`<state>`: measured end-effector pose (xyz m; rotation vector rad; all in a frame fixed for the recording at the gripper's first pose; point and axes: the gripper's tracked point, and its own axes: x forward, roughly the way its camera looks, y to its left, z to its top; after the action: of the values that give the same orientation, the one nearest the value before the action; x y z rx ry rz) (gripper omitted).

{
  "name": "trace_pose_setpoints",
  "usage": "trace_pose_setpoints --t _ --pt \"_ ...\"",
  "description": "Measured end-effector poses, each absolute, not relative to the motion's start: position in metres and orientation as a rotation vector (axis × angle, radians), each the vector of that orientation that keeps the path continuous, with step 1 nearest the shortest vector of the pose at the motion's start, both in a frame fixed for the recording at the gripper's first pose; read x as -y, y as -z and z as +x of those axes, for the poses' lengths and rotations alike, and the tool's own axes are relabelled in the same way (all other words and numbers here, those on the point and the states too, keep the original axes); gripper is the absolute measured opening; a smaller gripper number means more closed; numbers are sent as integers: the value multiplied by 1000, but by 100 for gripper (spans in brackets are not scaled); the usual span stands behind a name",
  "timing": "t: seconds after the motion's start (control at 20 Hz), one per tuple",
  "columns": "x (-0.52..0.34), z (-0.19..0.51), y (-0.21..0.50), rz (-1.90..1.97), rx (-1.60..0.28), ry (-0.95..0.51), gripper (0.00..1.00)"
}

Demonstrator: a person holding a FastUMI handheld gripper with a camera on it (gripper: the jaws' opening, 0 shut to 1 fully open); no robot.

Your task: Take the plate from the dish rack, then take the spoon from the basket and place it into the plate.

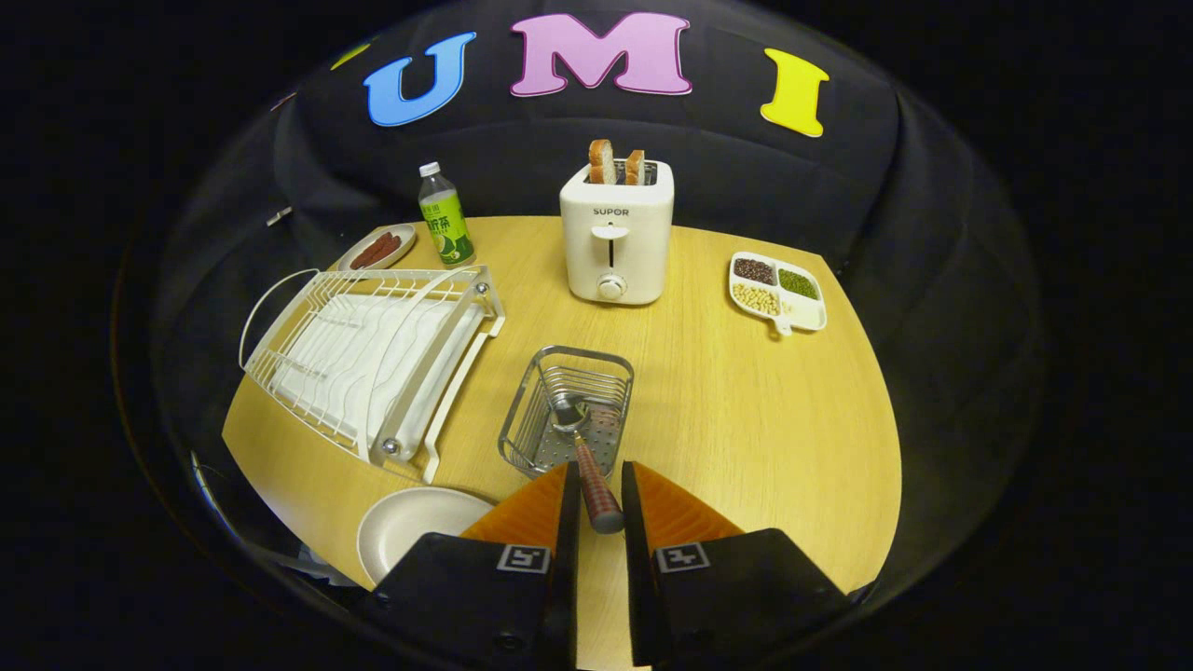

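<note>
A spoon (591, 485) with a reddish-brown handle and a metal bowl lies tilted, its bowl inside the wire basket (531, 401) and its handle reaching back over the near rim. My gripper (596, 468) is shut on that handle, with a finger pressing on either side near the handle's end. The cream plate (410, 533) lies flat on the wooden table just left of the fingers, at the near edge. The white dish rack (373, 354) stands beyond the plate, to the left of the basket, with no dishes in it.
A white toaster (615, 238) with two bread slices stands beyond the basket. A green bottle (445, 219) and a small dish of sausages (377, 248) are behind the rack. A divided tray of beans (776, 291) sits far right. Bare tabletop (764, 438) lies right of the basket.
</note>
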<state>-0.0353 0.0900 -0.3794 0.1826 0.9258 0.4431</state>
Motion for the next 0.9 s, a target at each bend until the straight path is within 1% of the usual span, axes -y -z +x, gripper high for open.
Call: trace_pose_setpoints --t 0.1,0.2,0.55,0.9 --pt "-95 -36 377 173 -916 -460 17" --pt "-93 -36 376 141 -909 -459 13" --pt "-79 -35 349 195 -877 -409 13" --pt "-61 -42 288 264 -771 -384 13"
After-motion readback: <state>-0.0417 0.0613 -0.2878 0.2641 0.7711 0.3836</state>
